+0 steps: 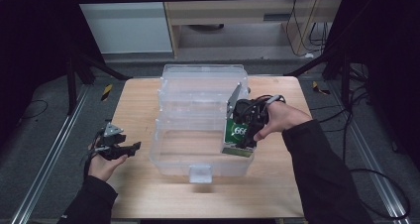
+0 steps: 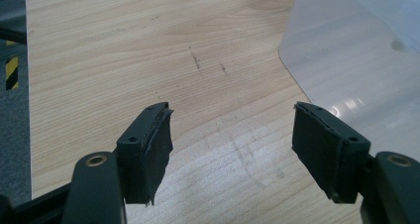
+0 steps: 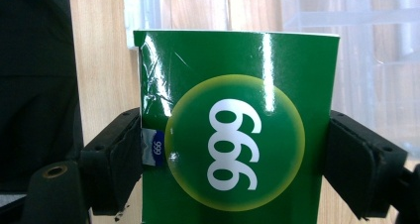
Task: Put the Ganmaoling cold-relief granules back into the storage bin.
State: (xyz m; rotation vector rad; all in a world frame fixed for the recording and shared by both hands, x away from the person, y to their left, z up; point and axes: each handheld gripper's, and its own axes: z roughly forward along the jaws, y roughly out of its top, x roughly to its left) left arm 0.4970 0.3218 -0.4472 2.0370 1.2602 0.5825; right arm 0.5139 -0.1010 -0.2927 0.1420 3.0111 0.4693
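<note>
Green box: glossy carton, white "999" inside yellow-green circle, print upside down in right gripper view; small blue label at one edge, creases near upper corner. Held clamped at both side edges by right gripper. In high view box hangs tilted over front compartment of clear plastic bin, at bin's 3 o'clock side, lower end down within wall.

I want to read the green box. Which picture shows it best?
The right gripper view: the green box sits close up between the right gripper jaws, its "999" clear. The high view shows the box small, at the clear bin.
</note>
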